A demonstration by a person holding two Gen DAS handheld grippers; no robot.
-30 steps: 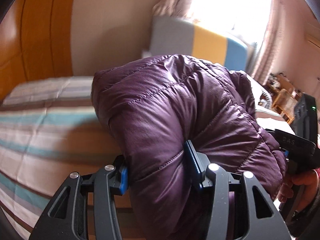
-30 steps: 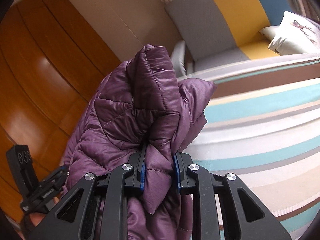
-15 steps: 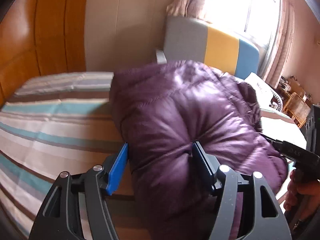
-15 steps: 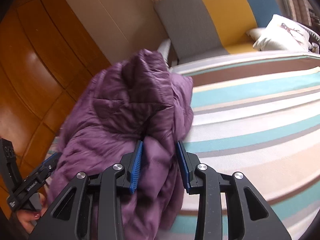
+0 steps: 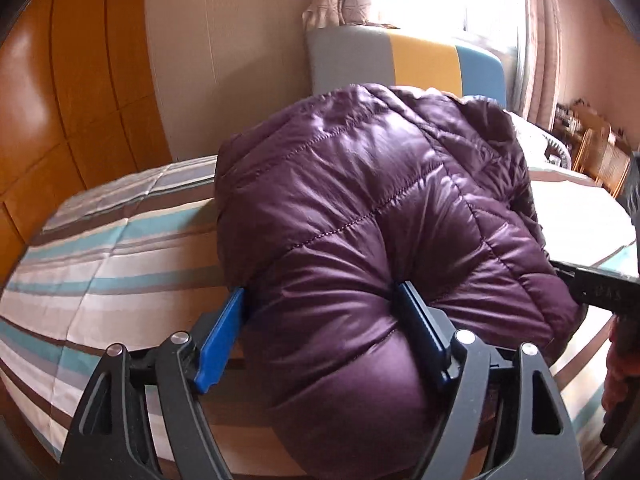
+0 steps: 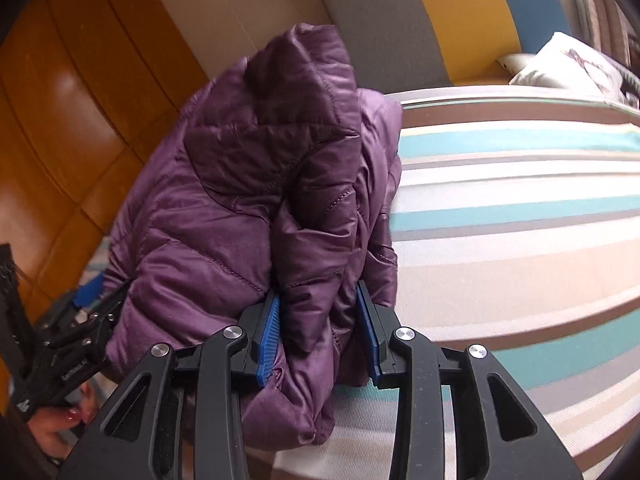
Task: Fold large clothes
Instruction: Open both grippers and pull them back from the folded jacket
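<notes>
Currently the purple quilted jacket [image 5: 380, 216] lies bunched on the striped bedspread [image 5: 100, 264]. Left gripper [image 5: 320, 332]: jaws have just been opening; a thick fold sits between them, the left blue pad [image 5: 220, 340] standing clear of the fabric, the other still against it. Right gripper [image 6: 320, 328]: jaws partly apart, both blue pads touching a narrower fold of the jacket [image 6: 248, 184] between them; whether they press it cannot be told

Jacket [image 5: 360, 216] hem below frame edge
</notes>
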